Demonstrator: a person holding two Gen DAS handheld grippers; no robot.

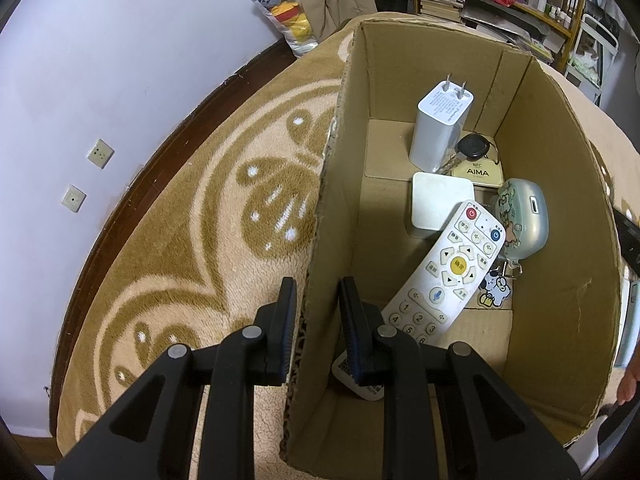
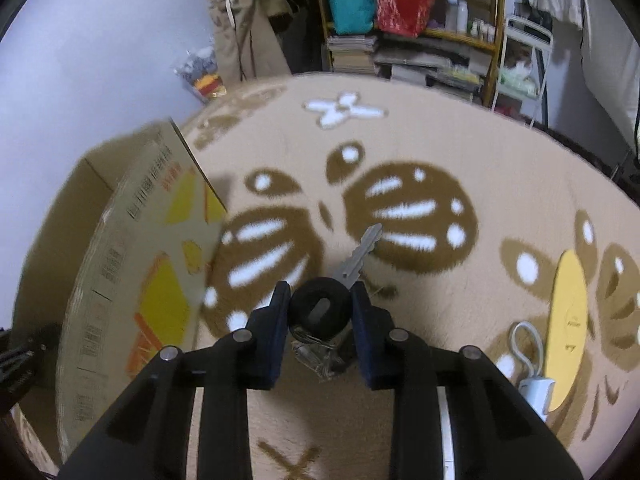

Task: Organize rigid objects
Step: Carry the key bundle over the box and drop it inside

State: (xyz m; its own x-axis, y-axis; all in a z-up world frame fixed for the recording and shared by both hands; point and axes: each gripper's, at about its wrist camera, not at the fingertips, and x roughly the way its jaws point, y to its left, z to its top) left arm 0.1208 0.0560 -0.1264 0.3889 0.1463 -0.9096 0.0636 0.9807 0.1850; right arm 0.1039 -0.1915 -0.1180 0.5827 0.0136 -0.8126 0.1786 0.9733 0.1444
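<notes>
A cardboard box (image 1: 560, 240) stands on the carpet. Inside lie a white remote (image 1: 444, 276), a white charger (image 1: 438, 128), a white square block (image 1: 440, 204), a black-headed key (image 1: 472, 148), an AIMA card (image 1: 478, 172) and a patterned earbud case (image 1: 524, 220). My left gripper (image 1: 316, 292) straddles the box's left wall, one finger inside and one outside, with gaps to the wall. My right gripper (image 2: 320, 296) is shut on a black-headed key (image 2: 320, 308), held above the carpet right of the box (image 2: 132, 280); a clear tag hangs under it.
A yellow oval object (image 2: 568, 328) and a white charger with a cable loop (image 2: 536, 388) lie on the carpet at right. Shelves with books and bags (image 2: 400, 20) stand behind. A wall with sockets (image 1: 100, 154) runs along the left.
</notes>
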